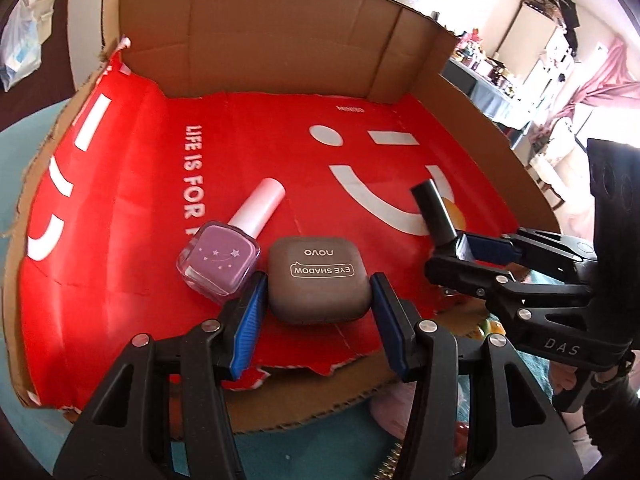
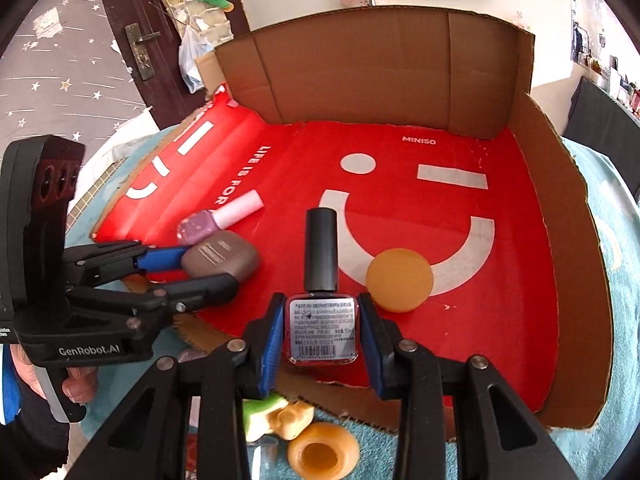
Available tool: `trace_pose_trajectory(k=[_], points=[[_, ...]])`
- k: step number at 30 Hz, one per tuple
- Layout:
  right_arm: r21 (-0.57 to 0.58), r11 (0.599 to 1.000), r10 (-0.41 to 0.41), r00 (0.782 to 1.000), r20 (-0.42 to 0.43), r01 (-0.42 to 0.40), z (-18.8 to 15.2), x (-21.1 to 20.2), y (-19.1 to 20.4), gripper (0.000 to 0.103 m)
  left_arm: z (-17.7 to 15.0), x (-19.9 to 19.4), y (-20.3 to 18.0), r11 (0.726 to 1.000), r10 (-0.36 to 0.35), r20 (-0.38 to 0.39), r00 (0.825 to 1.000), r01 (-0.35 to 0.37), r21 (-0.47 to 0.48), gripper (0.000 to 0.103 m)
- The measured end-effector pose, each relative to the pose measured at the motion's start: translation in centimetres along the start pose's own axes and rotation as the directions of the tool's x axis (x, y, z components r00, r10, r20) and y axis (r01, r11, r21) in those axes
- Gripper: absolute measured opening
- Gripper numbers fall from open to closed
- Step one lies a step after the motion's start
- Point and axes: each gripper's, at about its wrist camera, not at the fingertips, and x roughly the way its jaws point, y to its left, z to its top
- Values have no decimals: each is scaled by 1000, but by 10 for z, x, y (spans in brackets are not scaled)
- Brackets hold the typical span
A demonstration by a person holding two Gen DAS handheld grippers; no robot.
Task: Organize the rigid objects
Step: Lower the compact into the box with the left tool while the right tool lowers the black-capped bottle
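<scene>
While the dark red nail polish bottle (image 2: 322, 326) sits clamped between the blue pads of the right gripper (image 2: 322, 330), its black cap points up and away over the red floor of the cardboard box (image 2: 560, 240), and its label side faces the right wrist camera. Just beyond it on the right, an orange disc (image 2: 399, 280) lies on the white smile printed on the red floor. To the left, the brown eye shadow case (image 1: 318, 280) lies on the same red floor between the blue pads of the left gripper (image 1: 318, 300); its jaws stand partly apart around the case, one pad close to each side, though whether they actually press on it cannot be told. A lilac nail polish bottle (image 1: 218, 266) with a pale pink cap lies on its side just beside the case, touching or nearly touching the left pad. Below the box's torn front edge, some green and orange toy pieces (image 2: 304, 436) rest on a teal cloth (image 2: 600, 432), and a hand (image 2: 78, 384) grips the left gripper's handle
</scene>
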Motion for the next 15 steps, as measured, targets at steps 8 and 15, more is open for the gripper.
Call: trace_pose_trajectory(k=[8,15], points=[[-14,993,-120,992,32,120,2,6,-5,38,2,5,-2,991,132,46,990,-133,26,50],[-21,985,-173,984,42,174,5,10,-7,38,7,12,-4,985,165,51,985,-168,42,50]])
